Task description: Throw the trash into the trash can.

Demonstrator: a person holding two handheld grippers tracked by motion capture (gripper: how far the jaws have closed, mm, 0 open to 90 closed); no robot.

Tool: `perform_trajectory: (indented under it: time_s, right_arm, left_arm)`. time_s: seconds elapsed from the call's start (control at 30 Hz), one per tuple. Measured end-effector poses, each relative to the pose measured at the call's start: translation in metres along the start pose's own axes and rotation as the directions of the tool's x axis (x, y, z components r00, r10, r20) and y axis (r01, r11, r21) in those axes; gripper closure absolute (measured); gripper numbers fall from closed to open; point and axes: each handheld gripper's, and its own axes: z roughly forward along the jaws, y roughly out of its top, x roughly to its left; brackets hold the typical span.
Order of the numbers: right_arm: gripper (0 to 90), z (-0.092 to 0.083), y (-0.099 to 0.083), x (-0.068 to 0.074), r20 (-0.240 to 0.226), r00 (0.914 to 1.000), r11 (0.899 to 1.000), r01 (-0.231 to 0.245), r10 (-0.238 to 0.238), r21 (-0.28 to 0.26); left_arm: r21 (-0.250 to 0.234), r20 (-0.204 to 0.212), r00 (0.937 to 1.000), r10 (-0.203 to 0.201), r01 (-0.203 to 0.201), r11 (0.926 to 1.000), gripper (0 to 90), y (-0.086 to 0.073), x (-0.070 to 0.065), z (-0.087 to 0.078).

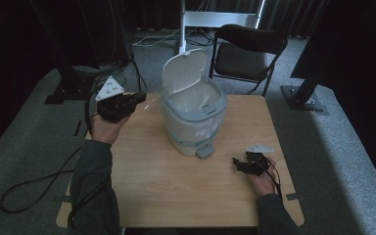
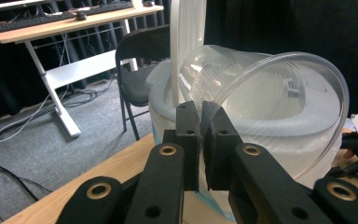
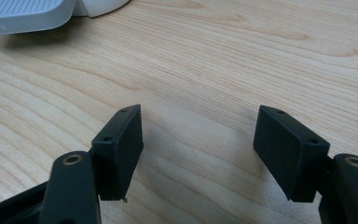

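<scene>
Clear cup point(image 2: 261, 93) is clamped by its rim in left hand-held gripper point(image 2: 201, 109), just before the open bin point(image 1: 194, 110); drop pending. Right hand-held gripper point(image 3: 198, 140) is held apart, empty.

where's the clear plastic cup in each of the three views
High view: the clear plastic cup is faint, at the left gripper tips, left of the open bin.
Left gripper view: centre to right, lying sideways, its wall pinched between the shut jaws, in front of the bin.
Right gripper view: not in it; open jaws over bare table.
Shared landmark: the bin; its grey pedal is in the right gripper view's top left corner.
</scene>
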Motion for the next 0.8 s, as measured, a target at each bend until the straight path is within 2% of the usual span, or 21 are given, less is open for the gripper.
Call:
perform_trajectory:
  time_s: [0.8]
  right_arm:
    - [32.2, 0.0, 0.0, 0.0, -0.001, 1.0, 1.0, 0.002, -0.002, -0.001]
  left_arm:
    - [0.011, 0.021, 0.9998, 0.003, -0.004, 0.9999, 85.8, 0.011, -0.003, 0.019]
